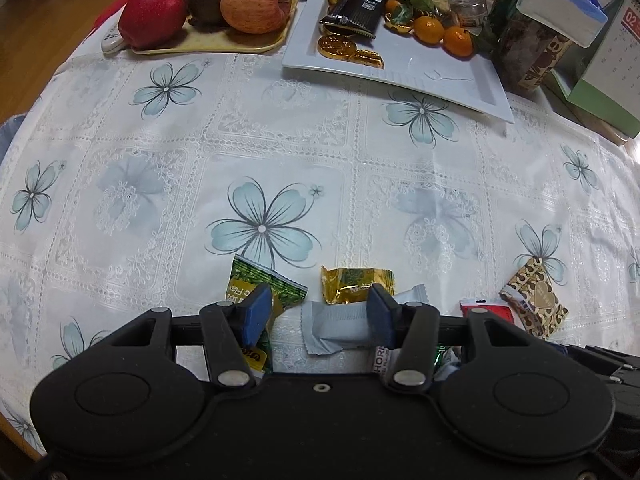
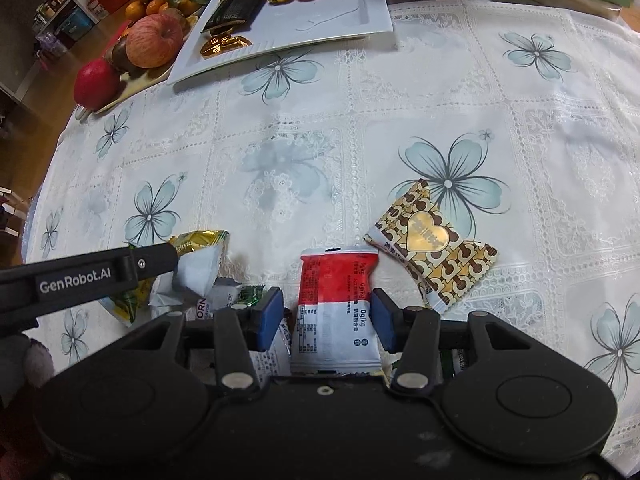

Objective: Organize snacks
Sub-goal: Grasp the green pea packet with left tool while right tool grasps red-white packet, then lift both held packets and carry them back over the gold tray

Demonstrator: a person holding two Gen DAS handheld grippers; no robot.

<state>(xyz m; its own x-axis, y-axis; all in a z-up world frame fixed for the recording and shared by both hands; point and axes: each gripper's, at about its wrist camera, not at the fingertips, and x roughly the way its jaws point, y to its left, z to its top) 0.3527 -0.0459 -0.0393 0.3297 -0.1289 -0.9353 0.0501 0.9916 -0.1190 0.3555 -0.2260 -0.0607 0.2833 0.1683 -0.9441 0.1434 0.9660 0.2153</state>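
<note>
Left gripper (image 1: 318, 308) low over the near edge of the worktop (image 1: 280, 140), jaws apart, straddling a pale grey packet (image 1: 336, 326) that lies flat on the cloth; right pad at the packet's end, left pad clear of it, so no grip. Green packet (image 1: 264, 284) just left of the grey one, partly under the left finger. Gold wrapper (image 1: 354, 284) just beyond the grey packet, with a white packet (image 1: 412, 294) beside it.

Right gripper (image 2: 327, 314) also low, jaws apart, either side of a red-and-white packet (image 2: 338, 304) lying lengthwise between the pads; narrow gaps visible on both sides, nothing pinched. Heart-print packet (image 2: 434, 242) to the right and a little farther, resting flat, its corner close to the red-and-white one.

Far across the cloth, a white tray (image 1: 440, 76) holding a black bar (image 1: 356, 10), gold coins (image 1: 336, 46) and mandarins (image 1: 444, 34). Left of it, a beige tray (image 1: 208, 46) with apples (image 1: 256, 2).
</note>
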